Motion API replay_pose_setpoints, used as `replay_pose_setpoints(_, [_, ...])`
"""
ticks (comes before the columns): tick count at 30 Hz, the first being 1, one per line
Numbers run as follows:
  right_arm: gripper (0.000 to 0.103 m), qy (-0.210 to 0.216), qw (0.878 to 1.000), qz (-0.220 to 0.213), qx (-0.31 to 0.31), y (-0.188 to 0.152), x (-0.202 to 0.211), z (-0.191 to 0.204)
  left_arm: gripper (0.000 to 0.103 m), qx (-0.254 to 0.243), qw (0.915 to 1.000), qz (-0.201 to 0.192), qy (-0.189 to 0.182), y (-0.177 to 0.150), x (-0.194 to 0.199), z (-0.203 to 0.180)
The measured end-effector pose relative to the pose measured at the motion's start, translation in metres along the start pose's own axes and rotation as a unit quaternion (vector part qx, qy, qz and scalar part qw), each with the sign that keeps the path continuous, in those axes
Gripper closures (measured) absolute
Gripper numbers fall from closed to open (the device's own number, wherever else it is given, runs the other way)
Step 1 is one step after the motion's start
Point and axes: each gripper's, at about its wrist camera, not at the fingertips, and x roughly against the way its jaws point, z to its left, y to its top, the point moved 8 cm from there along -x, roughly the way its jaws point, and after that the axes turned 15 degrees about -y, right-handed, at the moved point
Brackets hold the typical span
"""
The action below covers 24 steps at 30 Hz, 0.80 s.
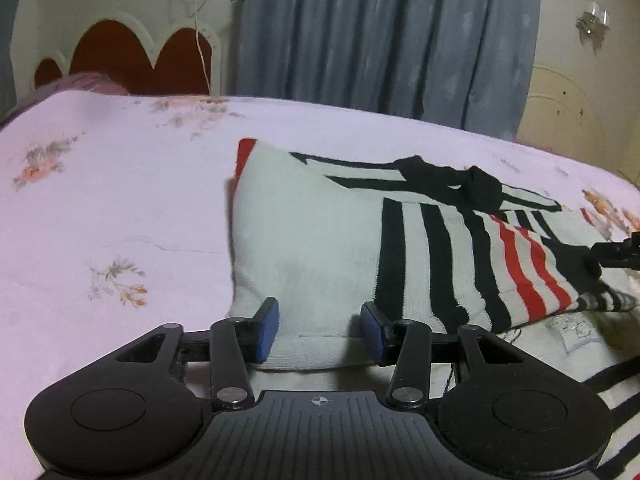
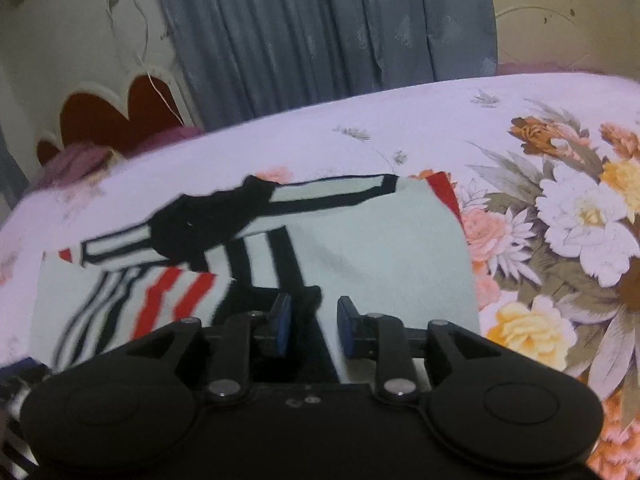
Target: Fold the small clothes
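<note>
A small white garment [image 1: 320,232] with black and red stripes lies partly folded on the bed [image 1: 120,200], whose pale sheet carries a floral print. In the left wrist view, the left tool [image 1: 320,326] sits low at the garment's near white hem, its blue-padded fingers [image 1: 268,328] spread apart with the ribbed edge lying between them, not pinched. A black bow-like piece [image 1: 452,184] rests on the upper part of the cloth. In the right wrist view, the right tool [image 2: 314,326] hovers over the near edge of the same garment [image 2: 380,248], its fingers [image 2: 346,328] likewise parted, with cloth beneath them. Large printed flowers [image 2: 560,220] cover the sheet just to the right of the garment. A grey-blue curtain [image 2: 320,32] hangs behind the bed.
</note>
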Motion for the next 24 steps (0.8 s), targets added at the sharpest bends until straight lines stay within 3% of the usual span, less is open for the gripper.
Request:
replay_pose_setpoints(2, [0.081, 0.011, 0.998, 0.046, 0.029, -0.018, -0.013, 0.01, 0.057, -0.007, 0.9999, 0.008, 0.007, 0.003, -0.004, -0.001])
replay_pose_setpoints(4, [0.083, 0.001, 0.998, 0.038, 0.048, -0.02, -0.013, 0.013, 0.057, 0.004, 0.9999, 0.011, 0.003, 0.011, -0.002, -0.001])
replay_pose_setpoints(7, [0.08, 0.008, 1.0, 0.018, 0.013, -0.002, -0.005, 0.005, 0.057, 0.004, 0.9999, -0.01, -0.004, 0.035, 0.0, 0.001])
replay_pose_setpoints(11, [0.08, 0.001, 1.0, 0.01, 0.014, 0.021, -0.017, 0.007, 0.057, -0.01, 0.9999, -0.003, -0.011, 0.069, -0.032, 0.011])
replay_pose_setpoints(14, [0.08, -0.032, 0.999, 0.01, 0.029, 0.038, -0.038, 0.007, 0.057, -0.024, 0.9989, 0.039, 0.001, 0.088, -0.075, 0.03])
replay_pose_setpoints(15, [0.078, -0.041, 0.998, 0.027, 0.031, 0.043, -0.054, 0.006, 0.049, -0.013, 0.9981, 0.06, 0.0, 0.089, -0.089, 0.039])
replay_pose_setpoints(17, [0.077, -0.049, 0.996, 0.065, 0.041, 0.042, -0.081, 0.003, 0.036, -0.002, 0.9983, 0.056, -0.017, 0.095, -0.101, 0.046])
replay_pose_setpoints(20, [0.074, -0.05, 0.995, 0.065, 0.053, 0.051, -0.082, 0.005, 0.035, -0.013, 0.9984, 0.055, -0.009, 0.101, -0.1, 0.042])
replay_pose_setpoints(22, [0.069, -0.052, 0.996, 0.044, 0.064, 0.055, -0.069, 0.011, 0.035, -0.029, 0.9992, 0.026, -0.005, 0.102, -0.086, 0.035])
replay_pose_setpoints(23, [0.063, -0.04, 0.997, 0.029, 0.063, 0.055, -0.06, 0.016, 0.035, -0.037, 0.9993, 0.011, 0.003, 0.101, -0.081, 0.034])
replay_pose_setpoints(24, [0.063, -0.026, 0.997, 0.022, 0.063, 0.053, -0.054, 0.022, 0.035, -0.034, 0.9993, 0.016, 0.002, 0.098, -0.084, 0.037])
